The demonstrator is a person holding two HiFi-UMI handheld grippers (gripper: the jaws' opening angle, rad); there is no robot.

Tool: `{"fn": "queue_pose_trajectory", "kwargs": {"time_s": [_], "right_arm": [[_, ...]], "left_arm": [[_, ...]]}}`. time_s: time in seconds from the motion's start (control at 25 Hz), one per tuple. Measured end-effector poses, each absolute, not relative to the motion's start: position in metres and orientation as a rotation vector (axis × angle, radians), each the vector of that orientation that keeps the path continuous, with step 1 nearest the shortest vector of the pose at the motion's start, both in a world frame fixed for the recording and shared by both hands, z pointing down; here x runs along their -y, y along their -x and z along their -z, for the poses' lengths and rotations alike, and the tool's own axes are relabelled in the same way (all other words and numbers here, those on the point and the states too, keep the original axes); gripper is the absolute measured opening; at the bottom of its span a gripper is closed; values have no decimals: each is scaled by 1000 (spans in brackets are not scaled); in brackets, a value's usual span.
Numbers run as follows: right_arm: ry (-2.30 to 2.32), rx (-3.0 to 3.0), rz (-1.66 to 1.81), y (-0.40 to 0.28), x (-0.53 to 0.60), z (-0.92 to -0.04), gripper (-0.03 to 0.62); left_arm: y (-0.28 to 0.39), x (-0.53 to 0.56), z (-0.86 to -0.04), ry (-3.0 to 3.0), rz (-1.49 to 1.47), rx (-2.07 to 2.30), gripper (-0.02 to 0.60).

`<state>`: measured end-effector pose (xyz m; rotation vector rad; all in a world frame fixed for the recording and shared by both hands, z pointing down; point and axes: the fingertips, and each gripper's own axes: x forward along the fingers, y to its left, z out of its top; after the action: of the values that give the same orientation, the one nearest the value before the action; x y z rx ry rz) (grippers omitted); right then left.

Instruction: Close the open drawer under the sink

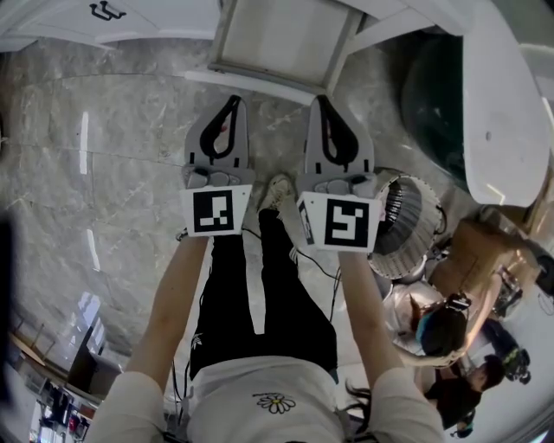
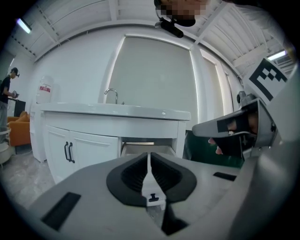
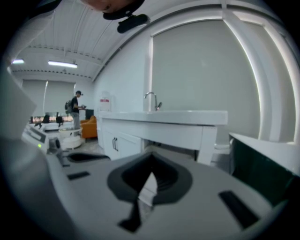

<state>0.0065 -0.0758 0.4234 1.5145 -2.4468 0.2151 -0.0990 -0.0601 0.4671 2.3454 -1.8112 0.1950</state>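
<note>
The open drawer (image 1: 286,43) sticks out of the white sink cabinet (image 1: 130,17) at the top of the head view, its inside pale and bare. My left gripper (image 1: 232,100) and right gripper (image 1: 322,100) hover side by side just short of its front edge, both shut and holding nothing. In the left gripper view the shut jaws (image 2: 149,161) point at the drawer (image 2: 140,149) below the basin and faucet (image 2: 110,93). The right gripper view shows its shut jaws (image 3: 151,176) before the sink counter (image 3: 178,117).
A dark green bin (image 1: 433,95) stands right of the drawer. A round white fan (image 1: 400,227), a cardboard box (image 1: 476,251) and people sit at the lower right. Cabinet doors with black handles (image 2: 69,152) lie left of the drawer. A person (image 2: 7,89) stands far left.
</note>
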Motion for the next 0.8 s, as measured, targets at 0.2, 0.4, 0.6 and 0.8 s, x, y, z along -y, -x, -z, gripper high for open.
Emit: {"fn": "queue_pose_trajectory", "kwargs": {"time_s": [0.2, 0.4, 0.6, 0.8], "right_arm": [[-1532, 2433, -227, -18, 71, -430, 28], [-1536, 2411, -274, -27, 57, -446, 28], [-1538, 2388, -283, -36, 60, -458, 28], [-1518, 2392, -288, -36, 58, -465, 28]], "left_arm": [[88, 58, -502, -2315, -176, 1717, 218], [86, 54, -551, -2293, -240, 1730, 222], [79, 75, -603, -2293, -376, 1696, 214], [69, 85, -641, -2269, -472, 1664, 187]]}}
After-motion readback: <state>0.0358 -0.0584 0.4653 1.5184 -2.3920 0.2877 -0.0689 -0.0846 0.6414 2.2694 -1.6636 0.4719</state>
